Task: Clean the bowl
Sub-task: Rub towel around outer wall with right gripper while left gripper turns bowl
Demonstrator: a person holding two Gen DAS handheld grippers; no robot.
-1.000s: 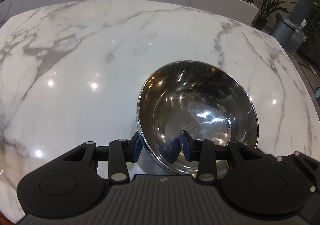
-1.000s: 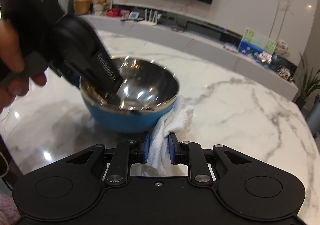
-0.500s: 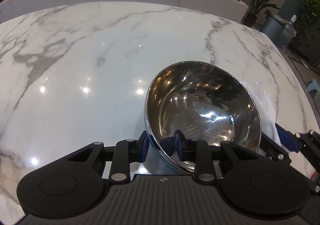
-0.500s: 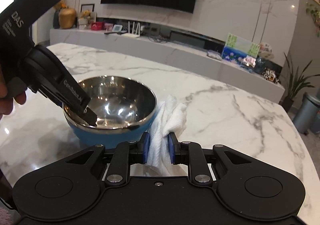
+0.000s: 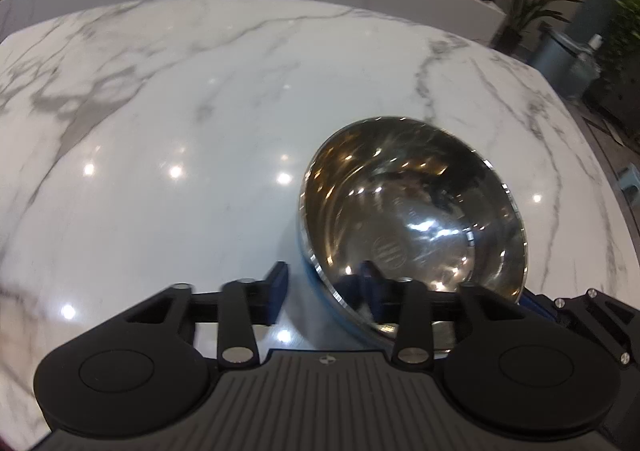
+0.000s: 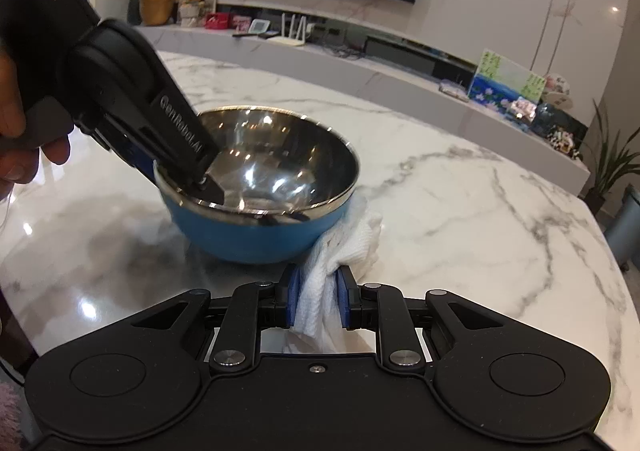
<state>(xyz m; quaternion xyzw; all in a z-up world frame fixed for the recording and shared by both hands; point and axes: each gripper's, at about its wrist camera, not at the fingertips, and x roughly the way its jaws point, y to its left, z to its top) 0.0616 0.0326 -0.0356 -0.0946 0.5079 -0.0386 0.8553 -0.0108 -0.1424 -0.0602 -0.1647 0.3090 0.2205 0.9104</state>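
So the round steel bowl with the blue outside [image 6: 256,207] sits upright on the white grey-veined marble table [image 5: 180,111], and going left to right in the right wrist view the first thing is the person's hand [image 6: 16,119] at about 9 o'clock, holding the black left gripper [image 5: 322,289]. That one comes in steeply from above and straddles the bowl's near-left rim: one blue pad hangs outside the wall with a clear gap, the other sits inside against the shiny lining. Its jaws are opening right now with the rim between them, and the pads don't look to be pinching it, so the bowl is basically just standing on its own. Next over is the bowl itself, dead ahead around 12 o'clock of the right gripper [image 6: 318,301] and near it. Then, tucked against the bowl's right flank at roughly 1 o'clock, there's the crumpled white cloth [image 6: 340,251], and the right gripper is clamped tight on its lower bunch, tilted moderately down toward the table. The relation that matters: the cloth is outside and below the rim, while the inside that presumably needs wiping lies up and to the left of it. Best guess, the right hand is the one to lift the cloth over the rim, and the left probably needs a proper hold first or the bowl could skate on that glossy marble.
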